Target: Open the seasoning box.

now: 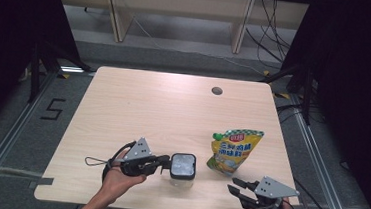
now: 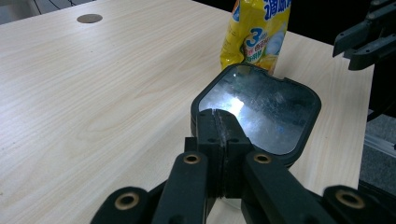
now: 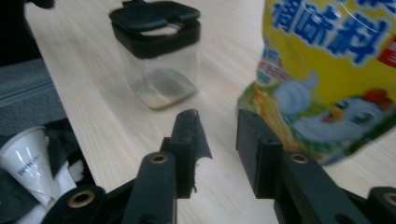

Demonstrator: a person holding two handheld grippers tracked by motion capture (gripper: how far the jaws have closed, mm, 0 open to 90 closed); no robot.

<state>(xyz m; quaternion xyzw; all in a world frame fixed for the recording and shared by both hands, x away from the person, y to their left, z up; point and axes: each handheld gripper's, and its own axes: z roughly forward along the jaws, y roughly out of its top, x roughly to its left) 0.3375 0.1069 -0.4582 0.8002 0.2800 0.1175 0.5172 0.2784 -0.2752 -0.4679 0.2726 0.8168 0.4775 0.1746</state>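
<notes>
A clear square jar (image 1: 182, 167) with a black-rimmed lid stands near the table's front edge. In the right gripper view the jar (image 3: 156, 51) looks nearly empty. My left gripper (image 1: 166, 164) is shut, and its joined tips (image 2: 218, 114) rest on the near rim of the jar lid (image 2: 266, 102); nothing shows between the jaws. A yellow printed seasoning pouch (image 1: 233, 149) lies to the right of the jar. My right gripper (image 1: 235, 185) is below the pouch by the front right corner. It is open, with a gap between its jaws (image 3: 219, 135), which hold nothing and point at the pouch (image 3: 336, 70).
The light wooden table (image 1: 148, 111) has a round cable hole (image 1: 217, 91) near its far edge. A white paper cone (image 3: 28, 154) sits below the table edge in the right gripper view. Dark curtains and floor rails flank the table.
</notes>
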